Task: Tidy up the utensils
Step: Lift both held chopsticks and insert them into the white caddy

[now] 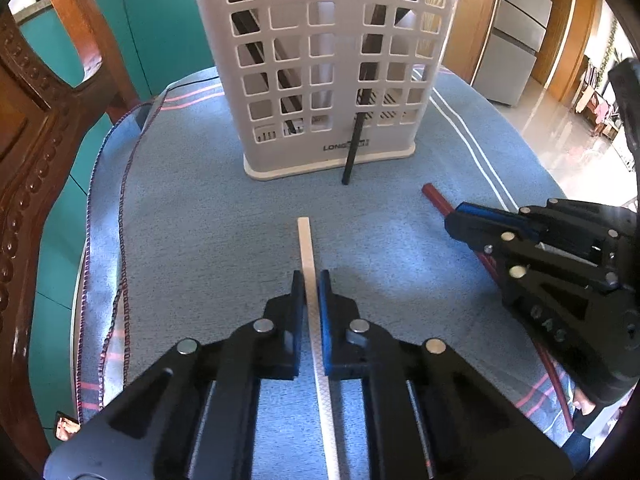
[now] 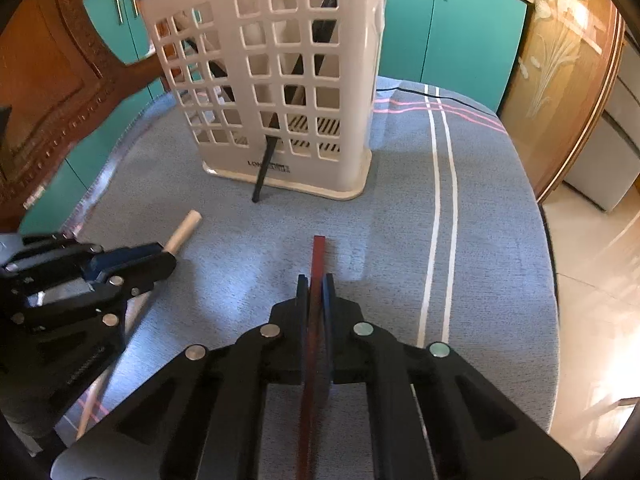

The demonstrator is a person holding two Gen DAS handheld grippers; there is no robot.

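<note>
Chopsticks are the working items at this moment, one in each tool. The left hand-held gripper (image 1: 311,280) is closed on a pale cream, square-section chopstick (image 1: 306,240); the jaws pinch it along their own line, so its long axis runs straight forward from the fingers, free end pointing toward the tall beige perforated plastic utensil basket (image 1: 320,60). The right hand-held gripper (image 2: 316,280) is likewise clamped on a dark red, square-section chopstick (image 2: 318,256), long axis again in line with the fingers, free end aimed at the basket (image 2: 280,80).

Both chopsticks lie low over the desk (image 2: 400,220), which is covered by a blue woven cloth with white and pink stripes; whether their tips touch the cloth cannot be told.

The basket stands upright on the cloth, ahead of both grippers and well apart from either tip. It lies roughly dead ahead of the left gripper and ahead and to the left of the right one. Neither hand is clearly nearer.

A black stick (image 1: 352,152) leans against the basket's front wall, its lower end on the cloth.

Judgement: each chopstick needs raising and tipping toward upright to clear the basket rim and drop in.
</note>
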